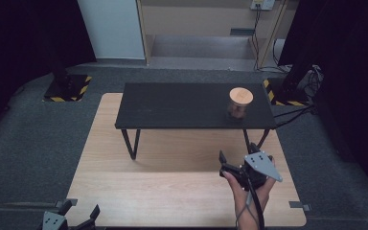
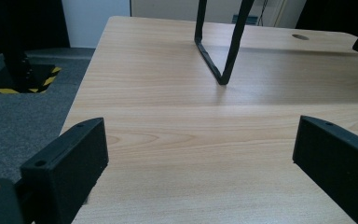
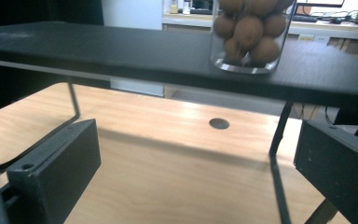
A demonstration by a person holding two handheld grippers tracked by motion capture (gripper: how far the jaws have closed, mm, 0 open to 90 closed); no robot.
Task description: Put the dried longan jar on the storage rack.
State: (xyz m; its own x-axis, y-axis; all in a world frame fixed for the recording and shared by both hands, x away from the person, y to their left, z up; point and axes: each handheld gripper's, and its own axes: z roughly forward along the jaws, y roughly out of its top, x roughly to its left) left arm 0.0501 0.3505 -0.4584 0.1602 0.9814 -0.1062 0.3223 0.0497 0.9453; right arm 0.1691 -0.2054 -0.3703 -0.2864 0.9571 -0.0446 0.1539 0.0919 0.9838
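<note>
Right hand-held gripper [image 1: 239,155] hovers over the near right of the wooden tabletop [image 1: 172,191], jaws spread wide and empty, aimed toward the black raised shelf [image 1: 182,108] above and beyond it. Left hand-held gripper [image 1: 79,210] waits at the near left edge, jaws likewise apart with nothing between them. On the right end of the shelf stands a glass jar [image 1: 239,106] with a wooden lid [image 1: 241,96]; the right gripper view shows it packed with brown round nuts [image 3: 249,32]. If the jar is the target, the smooth glass could slip in a loose grip, and a jaw rising from this low angle might catch the shelf edge or nudge the jar backward off the far side.
</note>
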